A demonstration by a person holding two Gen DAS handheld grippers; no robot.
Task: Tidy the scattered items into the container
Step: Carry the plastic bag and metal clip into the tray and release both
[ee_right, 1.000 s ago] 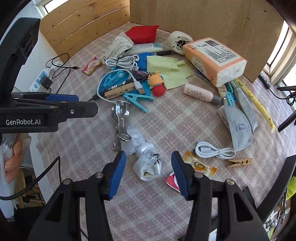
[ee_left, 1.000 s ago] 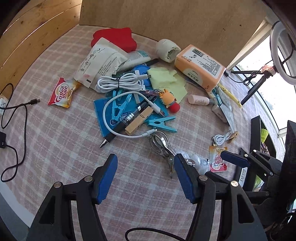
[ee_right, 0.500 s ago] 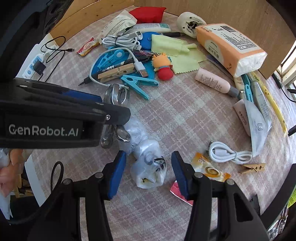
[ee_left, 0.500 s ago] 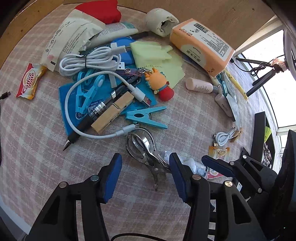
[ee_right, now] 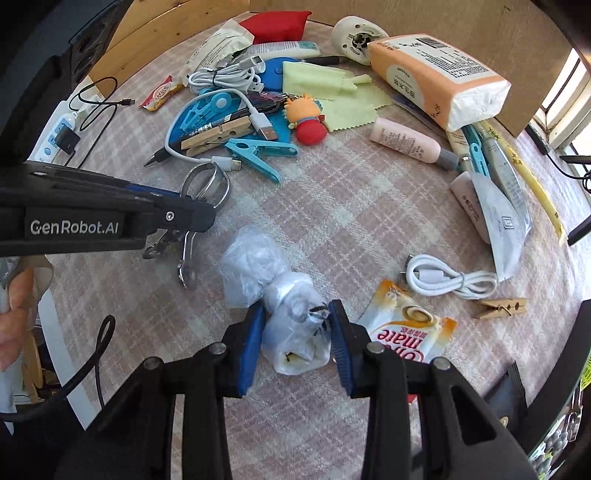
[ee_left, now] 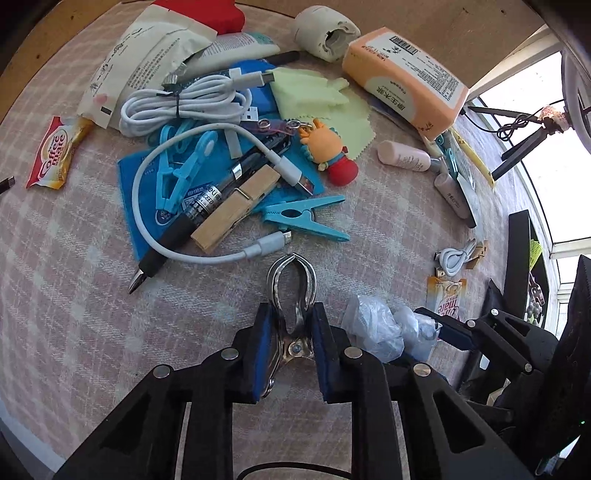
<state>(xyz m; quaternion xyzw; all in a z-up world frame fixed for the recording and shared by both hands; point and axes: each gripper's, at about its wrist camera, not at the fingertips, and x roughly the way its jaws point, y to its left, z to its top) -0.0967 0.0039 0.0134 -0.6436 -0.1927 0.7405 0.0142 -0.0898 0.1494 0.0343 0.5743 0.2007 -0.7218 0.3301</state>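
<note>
Round table [ee_left: 92,332] under a pink plaid cloth [ee_right: 369,229], backed by wood panels [ee_right: 155,33], with windows at right. Clutter is piled at the far side: tissue pack [ee_right: 432,74], cables, pegs. Near side: left gripper [ee_left: 290,345], jaws just closing, clamped on the metal clip [ee_left: 291,291]; right gripper [ee_right: 295,343], likewise closing, pressing the plastic bag [ee_right: 291,332].

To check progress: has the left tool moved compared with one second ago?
Yes. The left tool came down toward the table onto the metal clip, its jaws closing around it.
</note>
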